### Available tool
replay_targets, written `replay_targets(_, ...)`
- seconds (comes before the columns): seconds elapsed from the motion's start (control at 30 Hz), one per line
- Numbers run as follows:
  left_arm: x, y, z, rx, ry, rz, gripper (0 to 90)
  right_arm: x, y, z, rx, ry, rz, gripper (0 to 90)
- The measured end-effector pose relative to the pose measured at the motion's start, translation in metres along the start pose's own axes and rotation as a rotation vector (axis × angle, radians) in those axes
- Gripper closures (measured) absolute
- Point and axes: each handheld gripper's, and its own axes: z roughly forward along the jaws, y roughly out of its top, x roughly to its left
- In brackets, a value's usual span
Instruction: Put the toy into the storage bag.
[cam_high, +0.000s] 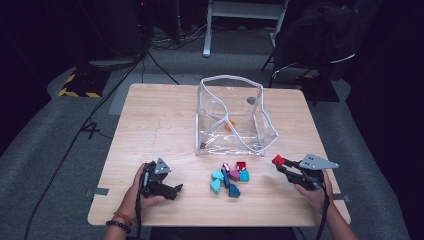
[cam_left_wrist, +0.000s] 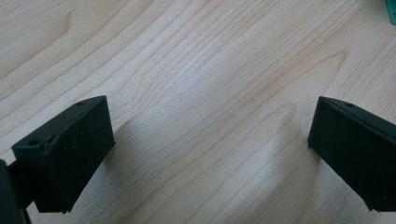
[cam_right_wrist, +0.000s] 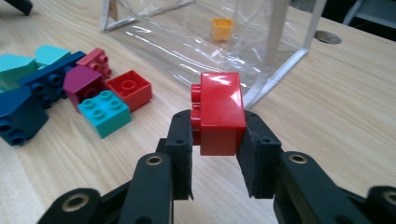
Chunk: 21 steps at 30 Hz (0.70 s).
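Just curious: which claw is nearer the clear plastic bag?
The right claw, holding a red brick beside the clear plastic bag. The left claw sits farther back, toward the table's near edge.

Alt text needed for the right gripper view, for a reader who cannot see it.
The right claw grips a red toy brick above a wooden table. Loose teal, blue, magenta and red bricks lie to its left. Behind stands a clear plastic bag with an orange brick inside.

A dim lab or studio: grey carpet, loose cables (cam_high: 75, 137), hazard-striped tape (cam_high: 75, 92), a frame's white legs (cam_high: 207, 30) behind the desk (cam_high: 160, 120).
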Motion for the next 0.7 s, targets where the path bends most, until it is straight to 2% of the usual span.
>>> replay_targets(0.27,0.0,0.0,0.0,0.0,0.0,0.0,0.5,-0.017,0.004,-0.006,-0.025,-0.049,0.033,68.3)
replay_targets(0.53,0.0,0.0,0.0,0.0,0.0,0.0,0.5,-0.029,0.012,-0.01,-0.041,-0.072,0.079,68.3)
replay_targets(0.7,0.0,0.0,0.0,0.0,0.0,0.0,0.5,-0.034,0.02,-0.012,-0.054,-0.092,0.086,68.3)
